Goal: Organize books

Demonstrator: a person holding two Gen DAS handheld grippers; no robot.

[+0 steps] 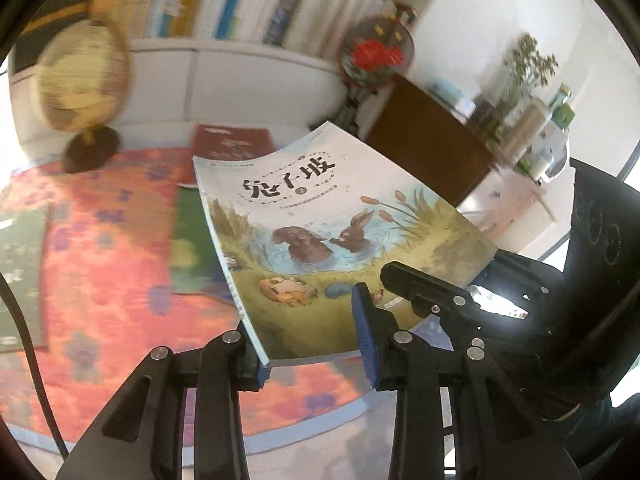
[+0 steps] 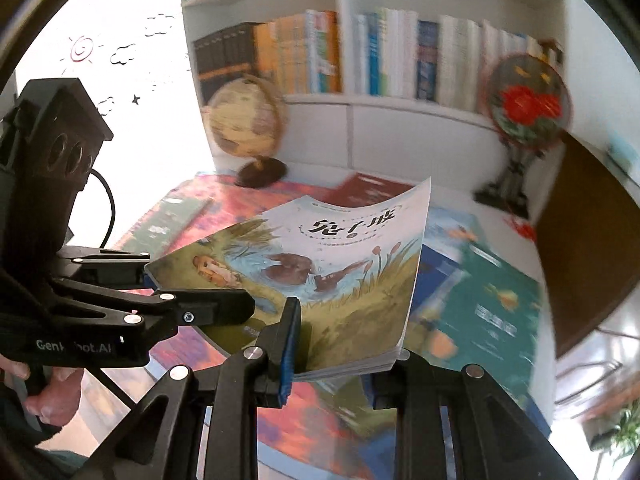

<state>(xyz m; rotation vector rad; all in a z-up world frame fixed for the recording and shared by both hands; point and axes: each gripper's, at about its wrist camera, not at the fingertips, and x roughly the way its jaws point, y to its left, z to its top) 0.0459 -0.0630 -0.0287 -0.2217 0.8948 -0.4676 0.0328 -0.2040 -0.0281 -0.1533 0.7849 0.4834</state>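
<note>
Paperback with rabbits on its cover, a thin picture book, hangs in the air between both tongs, lifted clear of the flowered tabletop below them. The left tongs pinch its near corner on the spine side; the right tongs pinch the opposite near corner by the page edges, each with one pad on the cover and one beneath. The far half of the book reaches out ahead of both tongs toward the bookshelf and curls upward at its free edge, which suggests a light, floppy thing: soft covers, few pages, little stiffness of its own. The glossy cover is probably slippery, so a shallow bite at a corner may let it slide or fan open. A hold nearer the spine should carry it more firmly than one on the loose page edges. Other books lie flat on the tabletop under and beyond the tongs: a red one, a green one, a blue-green one. A globe stands off to the left ahead.
</note>
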